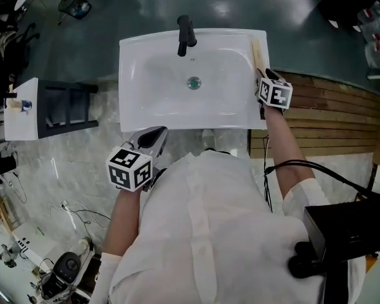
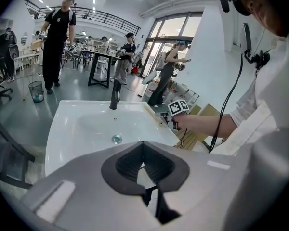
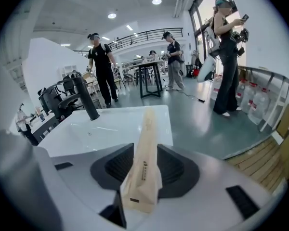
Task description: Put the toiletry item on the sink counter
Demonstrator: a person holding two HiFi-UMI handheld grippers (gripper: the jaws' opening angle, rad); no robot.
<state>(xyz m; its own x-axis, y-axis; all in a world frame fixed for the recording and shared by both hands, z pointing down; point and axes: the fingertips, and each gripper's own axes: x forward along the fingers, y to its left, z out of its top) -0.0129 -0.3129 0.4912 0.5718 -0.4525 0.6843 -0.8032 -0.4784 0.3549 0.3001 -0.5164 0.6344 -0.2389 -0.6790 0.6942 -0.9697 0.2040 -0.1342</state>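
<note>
1. Slim beige paper packet (image 3: 143, 148), the toiletry item, lies lengthwise on the glossy white sink (image 1: 145, 62)'s flat rim at right of frame, between the right gripper (image 1: 264, 76)'s wide-open jaws, unpressed.
2. Placing looks done; only drawing back seems left.
3. Left gripper (image 2: 143, 163), lower left, has its jaws closed and empty.

Sink (image 1: 133, 106) glossy ceramic; toiletry pkt (image 3: 143, 162) matt paper.
</note>
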